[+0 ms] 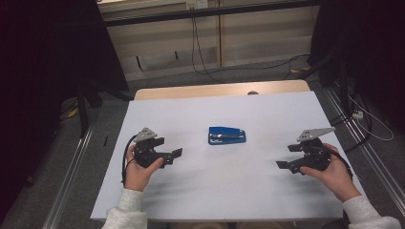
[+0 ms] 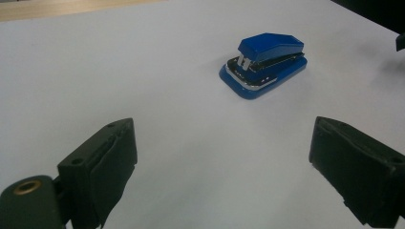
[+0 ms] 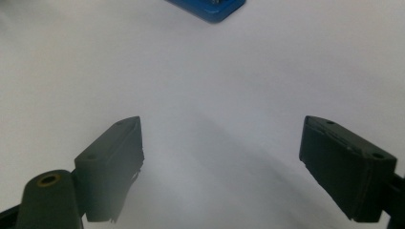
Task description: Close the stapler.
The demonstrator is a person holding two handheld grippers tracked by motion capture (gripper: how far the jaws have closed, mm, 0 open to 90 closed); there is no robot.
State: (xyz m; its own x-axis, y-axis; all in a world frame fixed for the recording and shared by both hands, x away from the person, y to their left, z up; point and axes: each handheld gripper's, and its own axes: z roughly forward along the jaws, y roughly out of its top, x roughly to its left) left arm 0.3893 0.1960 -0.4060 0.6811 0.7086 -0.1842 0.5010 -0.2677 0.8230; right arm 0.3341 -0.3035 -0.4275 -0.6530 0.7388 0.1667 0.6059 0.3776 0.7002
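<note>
Grippers L (image 1: pixel 177 152) & R (image 1: pixel 281 164) both spread apart, empty; I'd approach stapler (image 1: pixel 227 135) square, low over counter (image 1: pixel 239 186).

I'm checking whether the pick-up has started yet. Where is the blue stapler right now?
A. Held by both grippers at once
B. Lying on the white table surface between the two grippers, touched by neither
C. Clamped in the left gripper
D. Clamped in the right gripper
B: the blue stapler lies on the white table surface, with the left gripper and right gripper both open and apart from it.
</note>
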